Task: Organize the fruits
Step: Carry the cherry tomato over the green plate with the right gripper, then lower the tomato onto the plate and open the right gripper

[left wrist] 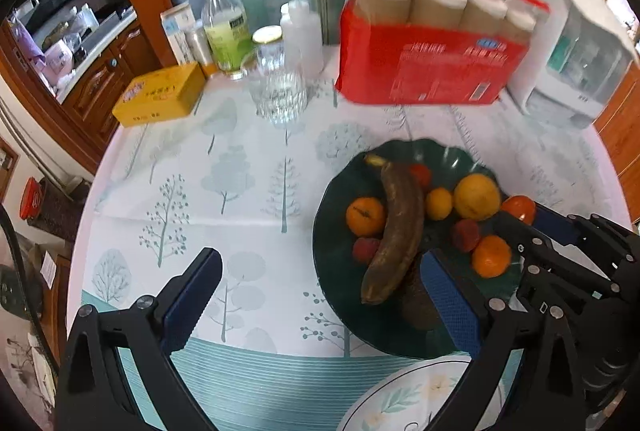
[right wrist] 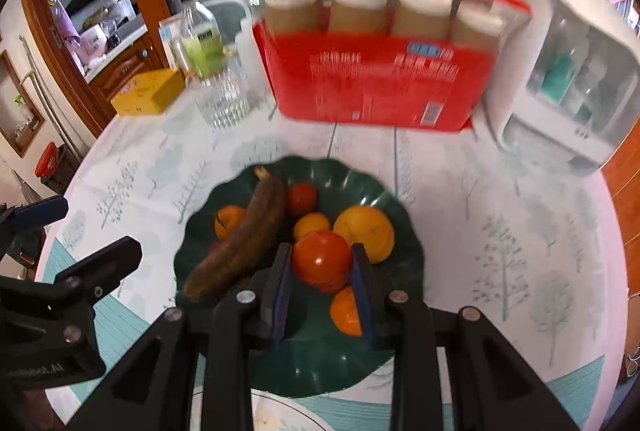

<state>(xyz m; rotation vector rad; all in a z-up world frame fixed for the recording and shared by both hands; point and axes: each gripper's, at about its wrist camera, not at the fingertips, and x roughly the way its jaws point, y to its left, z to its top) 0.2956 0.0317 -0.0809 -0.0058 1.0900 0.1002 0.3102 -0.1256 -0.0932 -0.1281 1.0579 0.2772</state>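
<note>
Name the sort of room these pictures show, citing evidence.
Probably a home kitchen or dining room: a table with a tree-print tablecloth, a dark green plate of fruit, and wooden cabinets bearing kitchenware.

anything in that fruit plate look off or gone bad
Yes: the banana lying across the dark green plate is brown almost all over, so it looks overripe. The other fruit looks bright and sound, including the red one held in the right tool.
</note>
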